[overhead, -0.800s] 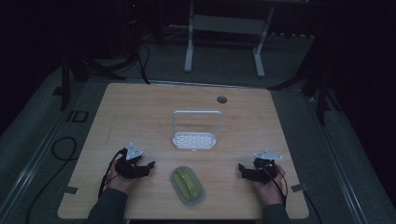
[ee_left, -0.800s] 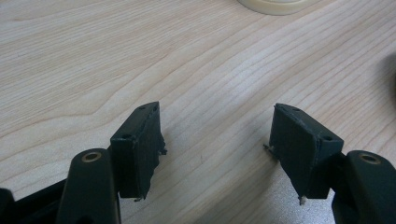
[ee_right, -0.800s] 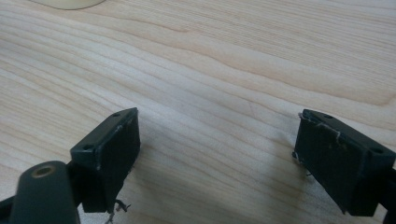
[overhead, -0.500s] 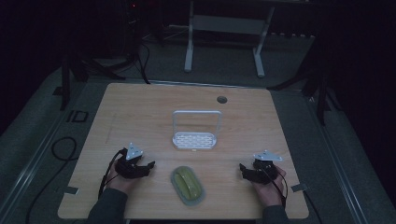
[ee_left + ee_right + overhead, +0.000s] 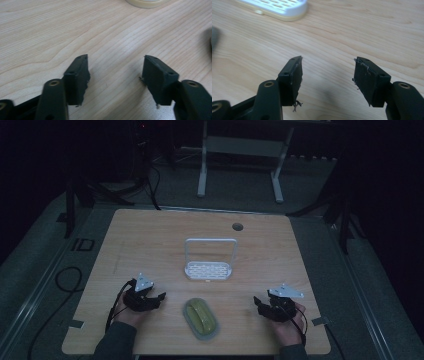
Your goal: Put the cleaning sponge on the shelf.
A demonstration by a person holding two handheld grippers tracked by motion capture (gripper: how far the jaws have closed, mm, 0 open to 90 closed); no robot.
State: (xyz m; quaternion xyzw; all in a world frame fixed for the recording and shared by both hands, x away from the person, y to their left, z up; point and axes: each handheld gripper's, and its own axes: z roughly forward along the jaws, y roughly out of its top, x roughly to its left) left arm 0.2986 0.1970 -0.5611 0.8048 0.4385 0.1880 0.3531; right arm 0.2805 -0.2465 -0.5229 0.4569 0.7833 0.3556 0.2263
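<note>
We rest both tongs, left and right, open and empty beside the green dish, so we should reach slowly.

On the table sit one white rack, one green-lidded container and two grippers.

Your high view is dim, its surroundings nearly black. Both gripper views are brightly, evenly lit, softly blurred toward the edges.
</note>
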